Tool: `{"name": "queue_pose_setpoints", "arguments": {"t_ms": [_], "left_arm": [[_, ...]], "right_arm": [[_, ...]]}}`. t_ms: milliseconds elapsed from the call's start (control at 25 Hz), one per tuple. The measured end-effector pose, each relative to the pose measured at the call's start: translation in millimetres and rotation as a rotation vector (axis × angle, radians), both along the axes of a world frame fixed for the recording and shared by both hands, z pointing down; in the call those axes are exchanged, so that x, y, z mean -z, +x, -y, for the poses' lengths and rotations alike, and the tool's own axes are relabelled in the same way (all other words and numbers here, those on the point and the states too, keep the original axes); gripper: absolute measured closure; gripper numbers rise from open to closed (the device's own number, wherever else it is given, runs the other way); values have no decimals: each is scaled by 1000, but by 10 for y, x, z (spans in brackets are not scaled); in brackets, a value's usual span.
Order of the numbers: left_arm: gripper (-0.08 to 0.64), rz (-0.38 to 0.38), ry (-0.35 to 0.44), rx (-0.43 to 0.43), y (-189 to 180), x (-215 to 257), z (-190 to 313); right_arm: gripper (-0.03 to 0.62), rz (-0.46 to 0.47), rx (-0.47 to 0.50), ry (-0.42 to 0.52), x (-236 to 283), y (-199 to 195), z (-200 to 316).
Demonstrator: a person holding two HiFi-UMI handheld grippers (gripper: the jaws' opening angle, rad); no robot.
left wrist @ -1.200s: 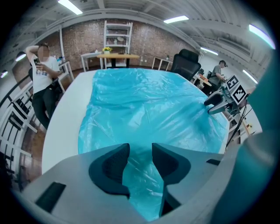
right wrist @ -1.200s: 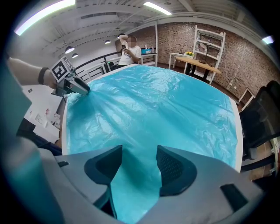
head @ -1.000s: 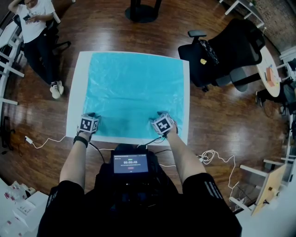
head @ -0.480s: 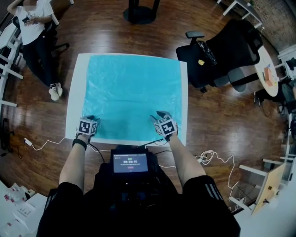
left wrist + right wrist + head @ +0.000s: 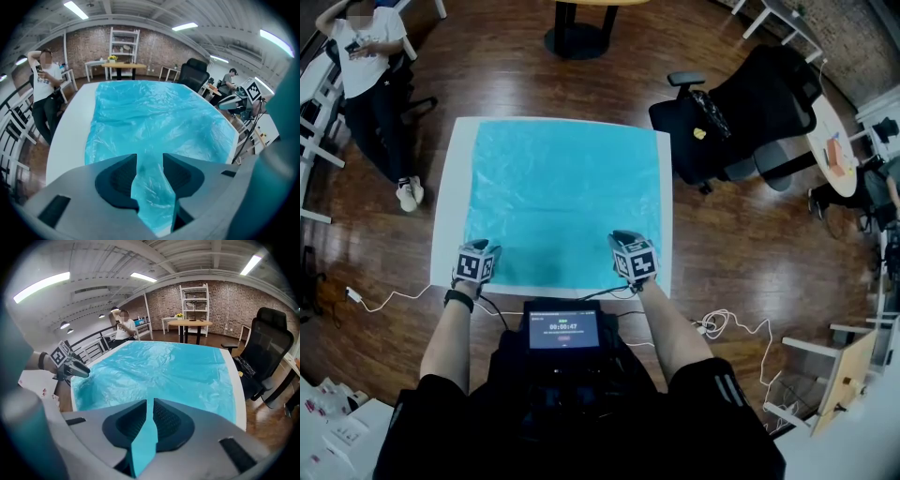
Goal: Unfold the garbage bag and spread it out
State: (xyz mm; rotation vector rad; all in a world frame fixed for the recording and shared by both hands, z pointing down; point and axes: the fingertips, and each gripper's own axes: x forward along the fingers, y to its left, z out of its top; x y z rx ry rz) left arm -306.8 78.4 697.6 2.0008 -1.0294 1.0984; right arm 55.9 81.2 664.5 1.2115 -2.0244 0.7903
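Ref = table (image 5: 442, 225). On it: garbage bag (image 5: 564, 192), over most of top; bare strips at L, R + near edges. L gripper (image 5: 480, 247) at bag's near-L corner, jaws apart, bag fold betw. R gripper (image 5: 622, 238) at near-R corner, jaws closing on bag fold. R of table, far end: office chair (image 5: 748, 108). L of table, far end: person (image 5: 367, 70). Just off near edge, centred: screen (image 5: 564, 330). Near-R of table: cable (image 5: 729, 323) on floor
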Motion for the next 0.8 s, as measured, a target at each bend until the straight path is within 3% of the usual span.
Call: {"name": "queue_pose_setpoints", "arguments": {"t_ms": [800], "left_arm": [[373,1,27,-34,173,181,-182]], "right_arm": [[528,46,36,32,222,-81,-116]]}}
